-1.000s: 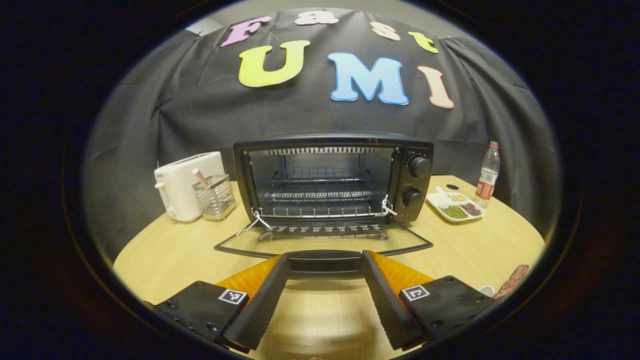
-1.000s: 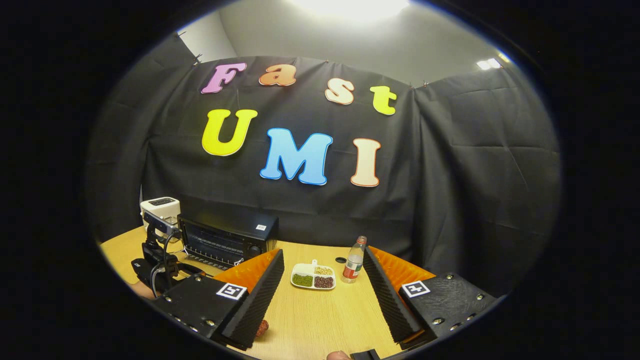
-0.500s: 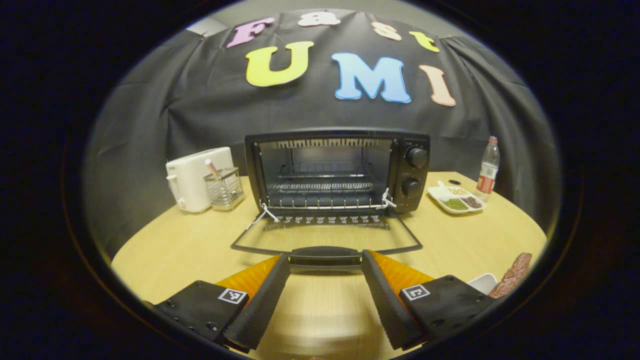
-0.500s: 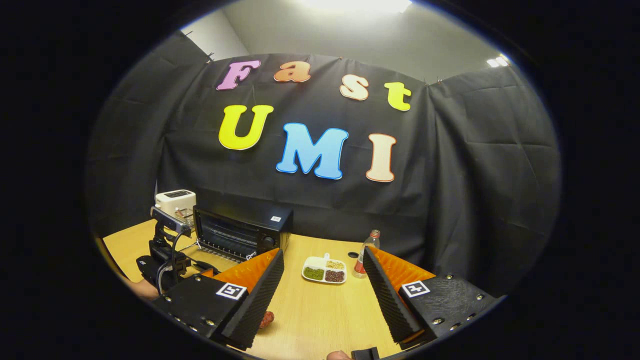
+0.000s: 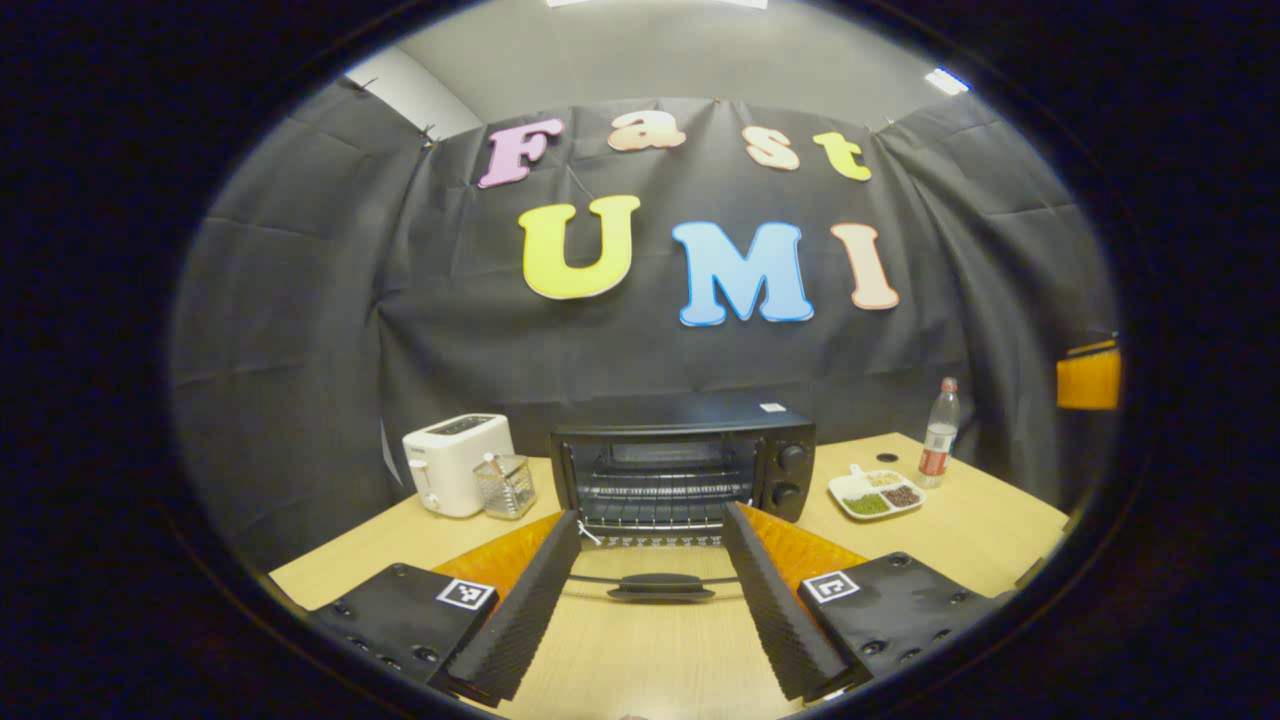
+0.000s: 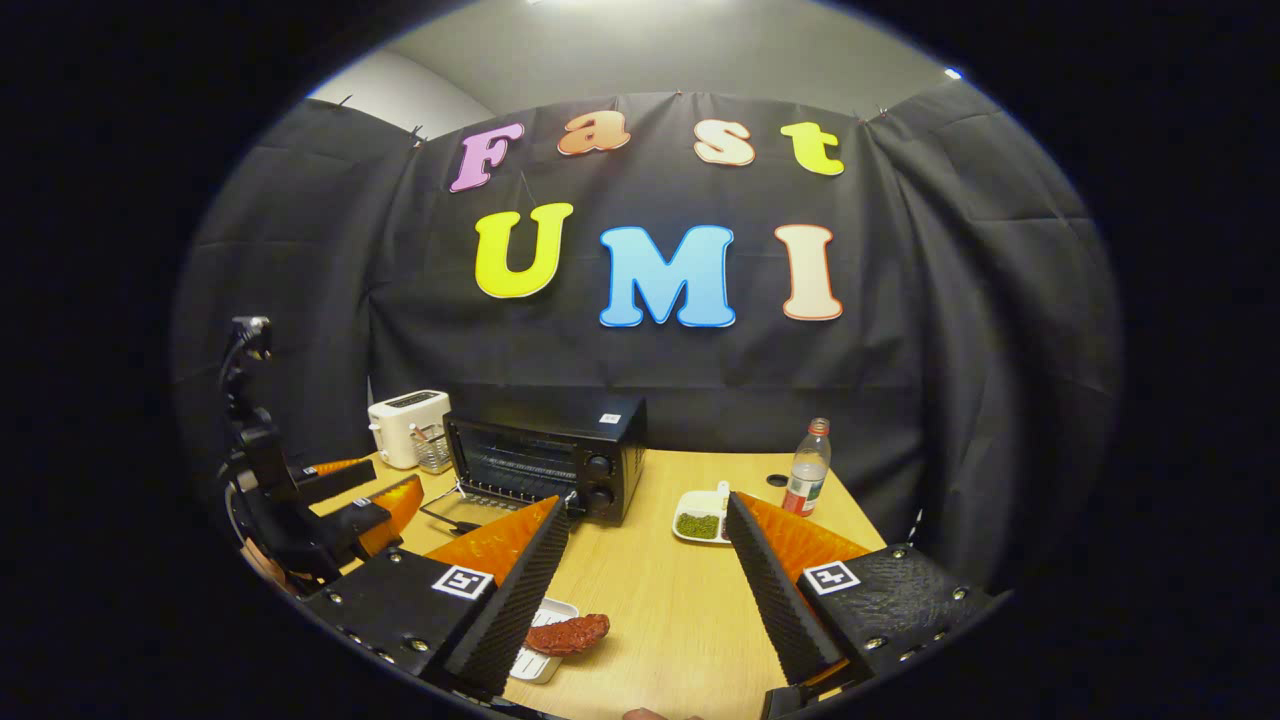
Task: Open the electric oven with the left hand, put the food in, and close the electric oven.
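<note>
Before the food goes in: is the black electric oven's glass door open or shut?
Open. The black electric oven has its glass door folded down flat toward the wooden table, and the wire rack inside is bare.

no text reads clearly on the oven [image 5: 683, 470] or bottle [image 6: 806, 468].

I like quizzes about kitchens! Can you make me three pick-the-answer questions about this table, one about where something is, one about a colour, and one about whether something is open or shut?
1. Where is the toaster?
A. beside the oven, next to a wire basket
B. on top of the oven
C. by the bottle

2. What colour is the oven?
A. white
B. black
C. red

3. How is the oven door?
A. shut
B. taken off
C. folded down open

Answers:
1 A, it stands by the oven's side, next to the wire basket.
2 B, its casing is black.
3 C, the door lies flat on the table, racks showing.
</note>
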The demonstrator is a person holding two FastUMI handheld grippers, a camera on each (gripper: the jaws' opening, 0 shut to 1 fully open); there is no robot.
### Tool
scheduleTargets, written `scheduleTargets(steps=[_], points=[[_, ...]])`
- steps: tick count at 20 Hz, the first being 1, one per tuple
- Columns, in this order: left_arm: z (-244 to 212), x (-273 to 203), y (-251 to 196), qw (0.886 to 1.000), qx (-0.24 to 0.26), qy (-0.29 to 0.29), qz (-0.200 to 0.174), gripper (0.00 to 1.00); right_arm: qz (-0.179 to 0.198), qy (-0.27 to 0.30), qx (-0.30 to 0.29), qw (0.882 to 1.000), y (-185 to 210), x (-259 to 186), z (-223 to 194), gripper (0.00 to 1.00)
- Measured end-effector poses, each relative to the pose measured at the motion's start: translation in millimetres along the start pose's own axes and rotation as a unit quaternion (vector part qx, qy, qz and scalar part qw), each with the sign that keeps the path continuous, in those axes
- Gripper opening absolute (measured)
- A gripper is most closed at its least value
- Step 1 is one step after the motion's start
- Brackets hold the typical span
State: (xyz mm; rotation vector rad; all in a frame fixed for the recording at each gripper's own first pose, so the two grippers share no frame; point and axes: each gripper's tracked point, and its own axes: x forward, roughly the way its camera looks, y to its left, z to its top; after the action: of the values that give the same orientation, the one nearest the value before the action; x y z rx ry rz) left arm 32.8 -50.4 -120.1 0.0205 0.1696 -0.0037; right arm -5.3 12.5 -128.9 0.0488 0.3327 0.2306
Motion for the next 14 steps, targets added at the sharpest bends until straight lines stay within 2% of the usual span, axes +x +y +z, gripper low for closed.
scheduleTargets(steps=[1,2,5,6,8,9,10,11,12,14], points=[[13.6,-10.4,3.6,1.000,-0.001,-0.012,0.005,1.00,0.008,0.006,0.005,1.000,2.3,2.2,-4.5,0.97],[28.0,-20.6,6.7,1.000,-0.001,-0.023,0.010,0.96,0.016,0.014,0.011,1.000,6.1,4.7,-9.8,0.97],[60.8,-50.0,12.4,0.999,-0.004,-0.049,0.017,0.96,0.036,0.043,0.036,0.998,11.9,13.7,-28.8,0.97],[66.2,-57.2,15.1,0.998,-0.007,-0.054,0.018,1.00,0.039,0.051,0.045,0.997,13.0,15.9,-34.6,0.97],[75.4,-67.1,22.2,0.998,-0.012,-0.057,0.024,1.00,0.044,0.076,0.066,0.994,15.9,21.8,-50.6,0.97],[77.3,-71.0,25.5,0.998,-0.015,-0.060,0.027,0.96,0.045,0.091,0.076,0.992,16.1,23.4,-59.6,0.98],[78.6,-74.1,29.5,0.998,-0.018,-0.061,0.030,1.00,0.049,0.108,0.088,0.989,19.1,26.1,-70.5,0.99],[77.5,-76.7,32.1,0.997,-0.017,-0.062,0.032,1.00,0.052,0.122,0.099,0.986,21.6,27.4,-78.7,0.98],[76.2,-78.4,36.1,0.997,-0.013,-0.060,0.036,0.96,0.056,0.137,0.111,0.983,24.0,29.0,-87.6,0.98],[75.5,-80.4,43.1,0.997,-0.008,-0.060,0.041,0.96,0.058,0.161,0.133,0.976,27.9,33.4,-102.5,0.99]])
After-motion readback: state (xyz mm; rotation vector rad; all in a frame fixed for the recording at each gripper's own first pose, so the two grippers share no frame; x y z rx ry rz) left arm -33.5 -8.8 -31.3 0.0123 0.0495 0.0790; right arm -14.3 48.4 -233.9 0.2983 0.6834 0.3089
